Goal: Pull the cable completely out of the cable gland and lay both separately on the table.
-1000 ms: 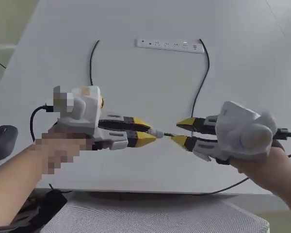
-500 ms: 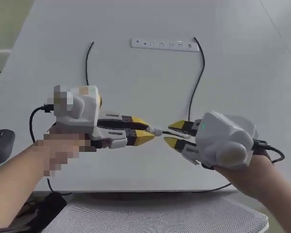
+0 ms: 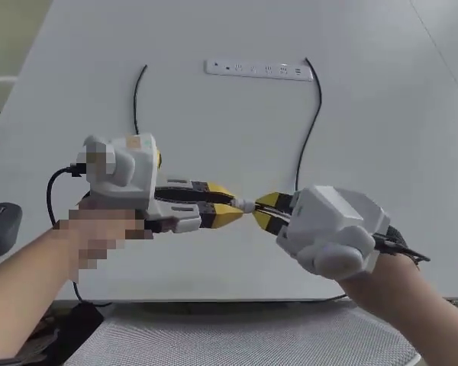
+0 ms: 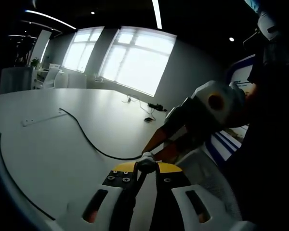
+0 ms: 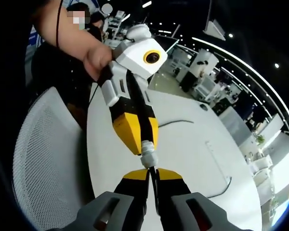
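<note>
- The left gripper (image 4: 145, 169) clamps the gland (image 4: 145, 162) at its tips, 12 o'clock in its view.
- The right gripper (image 5: 151, 174) pinches the thin cable (image 5: 153, 182); the gland sits just beyond its tips at 12 o'clock.

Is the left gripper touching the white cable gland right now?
Touching. The right gripper view shows the left gripper with its yellow jaws shut on the cable gland, which sticks out from their tips.

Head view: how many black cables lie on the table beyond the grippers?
2. The left cable lies left of the power strip; the right cable runs down from the strip's right end. Others may be hidden.
</note>
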`<action>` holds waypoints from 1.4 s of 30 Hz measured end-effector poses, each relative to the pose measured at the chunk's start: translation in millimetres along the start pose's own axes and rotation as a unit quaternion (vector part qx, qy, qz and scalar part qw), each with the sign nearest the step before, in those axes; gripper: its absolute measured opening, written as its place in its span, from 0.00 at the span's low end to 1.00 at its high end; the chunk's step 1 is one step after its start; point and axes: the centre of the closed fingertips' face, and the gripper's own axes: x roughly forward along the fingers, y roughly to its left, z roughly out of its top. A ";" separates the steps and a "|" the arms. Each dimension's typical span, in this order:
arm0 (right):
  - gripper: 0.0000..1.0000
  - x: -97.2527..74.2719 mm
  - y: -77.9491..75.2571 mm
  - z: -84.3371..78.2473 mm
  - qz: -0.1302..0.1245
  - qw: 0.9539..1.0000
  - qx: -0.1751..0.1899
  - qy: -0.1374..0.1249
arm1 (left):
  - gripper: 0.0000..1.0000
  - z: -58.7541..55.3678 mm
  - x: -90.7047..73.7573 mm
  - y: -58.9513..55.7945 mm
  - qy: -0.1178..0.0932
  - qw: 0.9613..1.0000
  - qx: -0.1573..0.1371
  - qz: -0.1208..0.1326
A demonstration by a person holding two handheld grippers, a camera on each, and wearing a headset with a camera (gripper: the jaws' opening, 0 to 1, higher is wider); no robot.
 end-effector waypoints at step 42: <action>0.00 2.5 -12.8 -31.2 0.004 0.998 0.059 0.005 | 0.15 -2.2 5.8 7.5 -0.008 1.000 -0.016 0.019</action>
